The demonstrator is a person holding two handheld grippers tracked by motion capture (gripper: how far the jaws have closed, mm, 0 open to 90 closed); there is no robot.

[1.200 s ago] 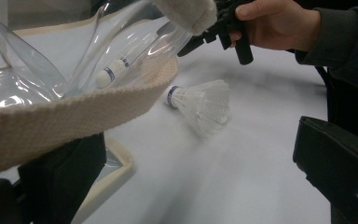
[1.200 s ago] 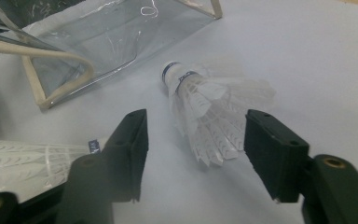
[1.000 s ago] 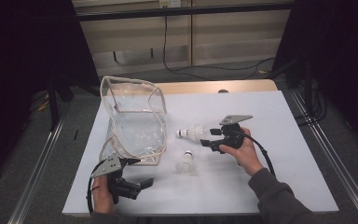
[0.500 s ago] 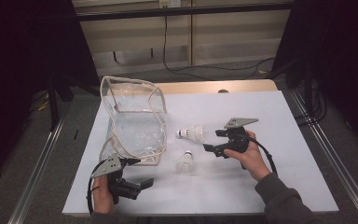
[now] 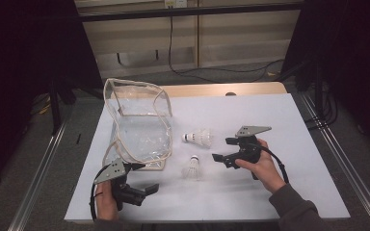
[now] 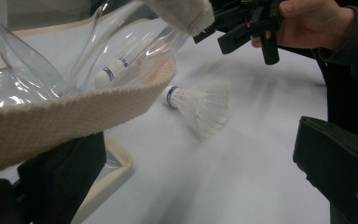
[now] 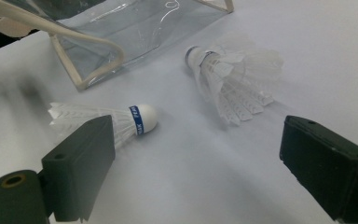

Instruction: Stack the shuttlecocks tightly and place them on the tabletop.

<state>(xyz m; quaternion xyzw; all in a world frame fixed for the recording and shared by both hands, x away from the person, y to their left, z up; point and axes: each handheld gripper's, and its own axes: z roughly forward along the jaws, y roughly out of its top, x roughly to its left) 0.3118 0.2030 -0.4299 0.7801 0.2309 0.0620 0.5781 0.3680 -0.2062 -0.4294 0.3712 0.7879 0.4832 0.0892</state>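
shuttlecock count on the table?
2. One shuttlecock lies right of the clear bag; the other shuttlecock lies nearer the person. The bag's glare could hide more.

We are looking at two white shuttlecocks, one at the frame's middle [image 5: 199, 138] and one just below it [image 5: 191, 168], each showing a white cork tip ringed by a blue band with white lettering. At centre left a clear, colourless plastic bag [image 5: 139, 130] is showing beige woven trim along its edges. The table [image 5: 294, 125] is showing plain white, with a light wooden strip at its far edge. Both grippers, lower left [image 5: 147, 188] and centre right [image 5: 223, 150], are showing black jaws and grey plates.
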